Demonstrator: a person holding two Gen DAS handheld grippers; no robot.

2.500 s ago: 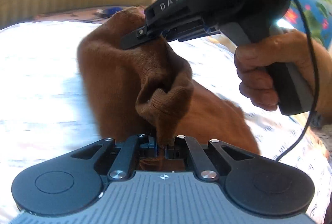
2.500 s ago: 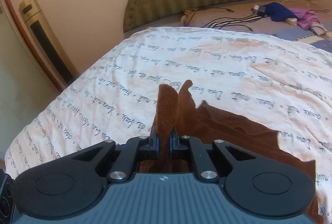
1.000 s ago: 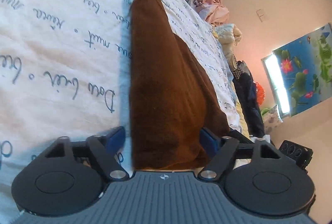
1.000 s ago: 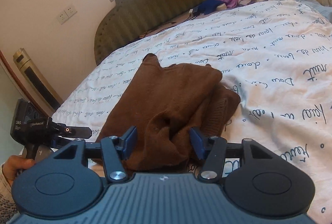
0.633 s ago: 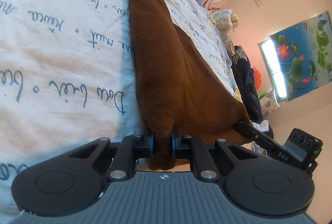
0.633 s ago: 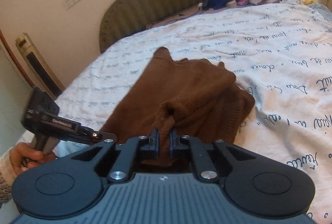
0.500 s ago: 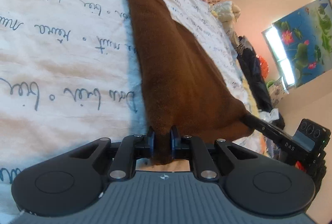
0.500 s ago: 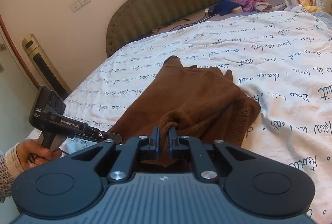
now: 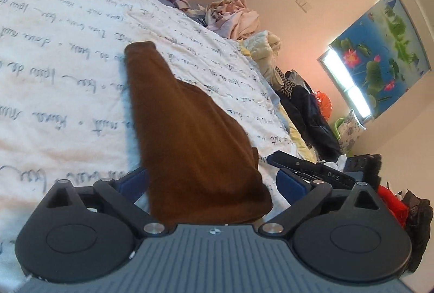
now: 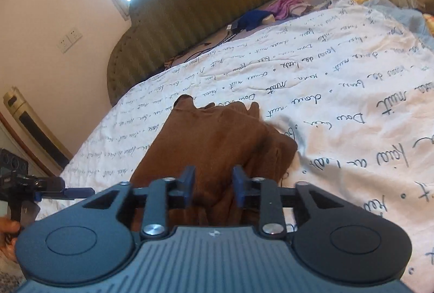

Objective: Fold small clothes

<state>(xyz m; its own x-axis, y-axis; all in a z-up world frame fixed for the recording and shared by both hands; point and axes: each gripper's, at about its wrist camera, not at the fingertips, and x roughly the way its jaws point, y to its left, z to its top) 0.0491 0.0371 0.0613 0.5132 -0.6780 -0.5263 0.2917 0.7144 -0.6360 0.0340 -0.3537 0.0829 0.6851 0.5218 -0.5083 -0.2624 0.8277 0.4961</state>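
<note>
Both tools, left tool [image 9: 213, 179] and right tool [image 10: 213, 185], have spread and released the soft, limp brown sweater [image 9: 187, 130], best pinched at its folded edge.

Brown garment [image 9: 190, 135] on script-printed bedspread [image 9: 67, 54]

A white bedspread [image 10: 339, 92] printed with dark handwriting covers the bed. At the head of the bed stands an olive ribbed headboard [image 10: 206, 8]. Near it, by the bedspread's top edge, lie a blue cloth [image 10: 252, 19], a purple cloth [image 10: 287, 5] and some black cables [image 10: 195, 51]. A heap of pale clothes [image 9: 238, 19] sits at the bed's far corner. On the wall hangs a lotus picture [image 9: 379, 54]; a socket plate [image 10: 69, 39] is beside the headboard.
</note>
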